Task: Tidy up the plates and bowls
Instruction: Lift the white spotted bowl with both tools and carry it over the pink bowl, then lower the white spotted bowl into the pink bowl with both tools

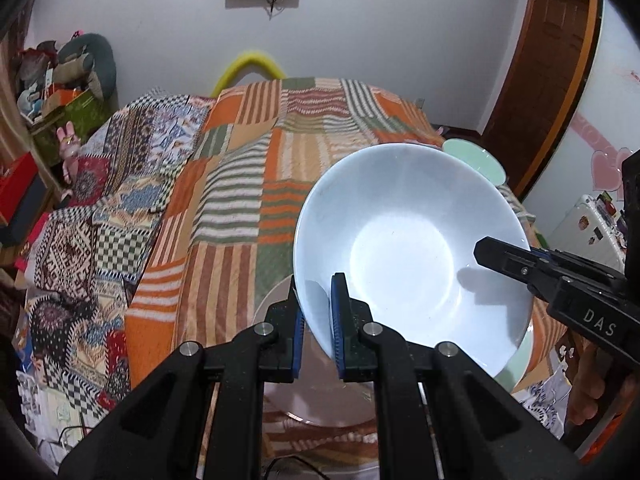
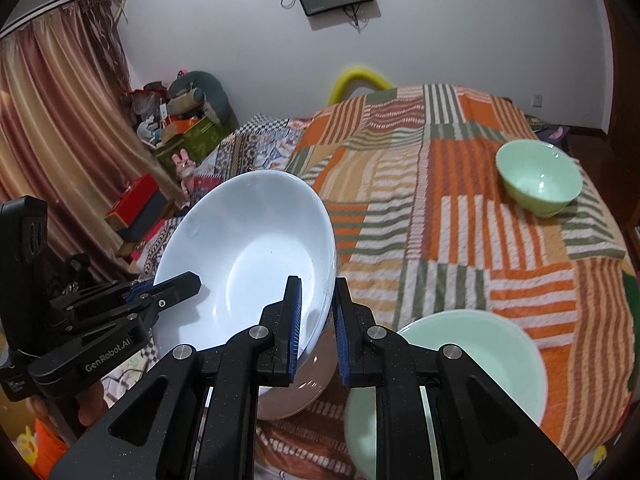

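White bowl (image 1: 404, 256) is held up off the bed by both claws at once. Left claw (image 1: 318, 332) is clamped narrow on the near-left rim, one pad inside, one outside. Right claw (image 2: 316, 326) is clamped the same way on the opposite rim. Bowl is tilted, mouth toward the cameras.

Key relation: the pinkish plate (image 1: 320, 400) lies directly under the bowl, between the two claws, w/ the big green bowl (image 2: 476, 364) just beside it on the right-claw side. Small green bowl (image 2: 538, 182) sits well apart, farther up the striped blanket (image 1: 248, 184).

Materials: all glossy, hard, glazed-looking and round, so likely slippery on thin rims. Blanket is soft and ribbed, prob. an uneven base.
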Tool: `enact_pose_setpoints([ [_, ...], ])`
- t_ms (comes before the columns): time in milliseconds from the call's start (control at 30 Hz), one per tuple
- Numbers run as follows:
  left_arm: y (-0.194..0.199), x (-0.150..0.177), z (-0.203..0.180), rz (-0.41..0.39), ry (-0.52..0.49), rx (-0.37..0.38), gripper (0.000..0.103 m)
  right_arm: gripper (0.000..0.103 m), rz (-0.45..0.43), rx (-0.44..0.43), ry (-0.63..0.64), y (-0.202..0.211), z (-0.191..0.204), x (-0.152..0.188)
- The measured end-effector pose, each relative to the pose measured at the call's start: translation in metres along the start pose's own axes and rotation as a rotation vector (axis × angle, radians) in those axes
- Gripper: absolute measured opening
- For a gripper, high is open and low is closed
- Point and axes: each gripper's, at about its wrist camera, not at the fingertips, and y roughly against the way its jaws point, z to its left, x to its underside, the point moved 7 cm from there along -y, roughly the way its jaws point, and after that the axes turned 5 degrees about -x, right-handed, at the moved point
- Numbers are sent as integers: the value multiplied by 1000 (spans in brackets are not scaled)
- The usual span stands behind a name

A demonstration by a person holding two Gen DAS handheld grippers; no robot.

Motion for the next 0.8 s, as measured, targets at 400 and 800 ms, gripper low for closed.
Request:
enact_pose_setpoints([
  [400,-30,39,26,99,33,-28,11,14,112,-10,-9,-35,8,33],
  [800,-53,64,35,185,40,-41,12,14,190,-9,-28,-55,10,56],
])
